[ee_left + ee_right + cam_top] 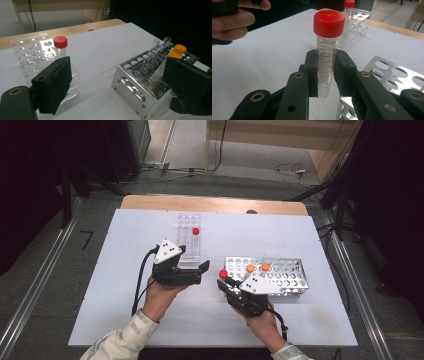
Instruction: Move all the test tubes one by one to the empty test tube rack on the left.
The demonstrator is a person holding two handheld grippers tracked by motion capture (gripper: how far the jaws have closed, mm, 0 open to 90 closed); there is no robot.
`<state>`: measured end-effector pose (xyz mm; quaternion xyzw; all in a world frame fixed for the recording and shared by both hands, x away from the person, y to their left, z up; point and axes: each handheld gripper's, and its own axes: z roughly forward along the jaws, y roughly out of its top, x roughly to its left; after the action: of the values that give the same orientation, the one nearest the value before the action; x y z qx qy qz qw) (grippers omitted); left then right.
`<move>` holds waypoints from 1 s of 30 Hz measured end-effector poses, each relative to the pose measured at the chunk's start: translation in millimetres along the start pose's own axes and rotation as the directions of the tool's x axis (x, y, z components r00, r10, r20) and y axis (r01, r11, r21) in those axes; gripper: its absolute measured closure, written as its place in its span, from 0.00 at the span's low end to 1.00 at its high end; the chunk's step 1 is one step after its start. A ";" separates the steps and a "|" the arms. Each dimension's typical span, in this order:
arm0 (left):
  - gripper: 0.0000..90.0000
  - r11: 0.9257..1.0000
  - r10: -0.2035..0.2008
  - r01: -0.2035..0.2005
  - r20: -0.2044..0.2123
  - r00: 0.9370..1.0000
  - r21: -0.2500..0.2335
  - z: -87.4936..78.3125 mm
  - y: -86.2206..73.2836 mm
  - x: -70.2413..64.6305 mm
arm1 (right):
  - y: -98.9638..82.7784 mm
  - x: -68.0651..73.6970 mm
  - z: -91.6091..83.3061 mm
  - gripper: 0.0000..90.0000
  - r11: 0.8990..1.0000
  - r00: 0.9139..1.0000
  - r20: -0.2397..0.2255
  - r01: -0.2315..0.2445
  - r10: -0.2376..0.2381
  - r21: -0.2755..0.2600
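Note:
My right gripper (325,72) is shut on a clear graduated tube with a red cap (328,22), held upright just left of the metal rack (290,275); its red cap (223,273) stands out in the high view. My left gripper (200,270) is open and holds nothing, between the clear plastic rack (189,237) and the metal rack (140,77). A second red-capped tube (60,42) stands in the clear rack (32,52). Two orange-capped tubes (257,267) and two uncapped glass tubes (160,45) stand in the metal rack.
A white board (150,320) covers the wooden table (210,202). Cables trail from both grippers toward the person's sleeves. A metal rail (30,295) runs along the floor on the left, another on the right.

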<state>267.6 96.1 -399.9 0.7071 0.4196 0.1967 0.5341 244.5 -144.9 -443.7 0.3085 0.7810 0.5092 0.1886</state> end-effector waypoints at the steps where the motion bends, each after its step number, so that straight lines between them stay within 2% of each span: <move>1: 0.11 1.000 0.002 -0.002 0.009 1.000 -0.004 -0.9 0.8 -2.5 | -0.3 -0.9 2.3 0.79 1.000 1.000 -0.003 -0.003 0.003 0.000; 7: 0.16 0.999 0.048 -0.047 0.081 0.996 -0.014 -3.7 2.4 -20.7 | 0.5 -1.1 10.3 0.79 1.000 1.000 0.001 -0.012 0.012 0.009; 12: 0.24 0.997 0.078 -0.080 0.123 0.989 0.008 0.8 -1.5 -26.9 | 1.9 1.6 13.8 0.79 1.000 1.000 -0.005 0.001 -0.001 0.008; 15: 0.33 0.994 0.101 -0.104 0.152 0.983 0.012 3.0 -4.3 -28.8 | 2.8 2.8 15.0 0.79 1.000 1.000 -0.009 0.002 -0.002 0.007; 18: 0.41 0.992 0.121 -0.127 0.157 0.980 0.028 5.9 -7.0 -30.2 | 3.3 3.0 15.9 0.79 1.000 1.000 -0.010 -0.001 0.001 0.008; 25: 0.59 0.988 0.137 -0.147 0.167 0.976 0.050 9.9 -11.2 -30.3 | 4.2 5.5 16.8 0.79 1.000 1.000 -0.015 0.007 -0.007 0.007; 30: 0.66 0.985 0.151 -0.163 0.174 0.973 0.054 10.1 -11.9 -31.7 | 3.9 5.6 17.2 0.79 1.000 1.000 -0.015 0.009 -0.009 0.010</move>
<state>252.3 65.5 -409.0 0.7700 0.3221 0.1633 0.5261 251.9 -128.3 -447.0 0.3020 0.7863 0.5068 0.1835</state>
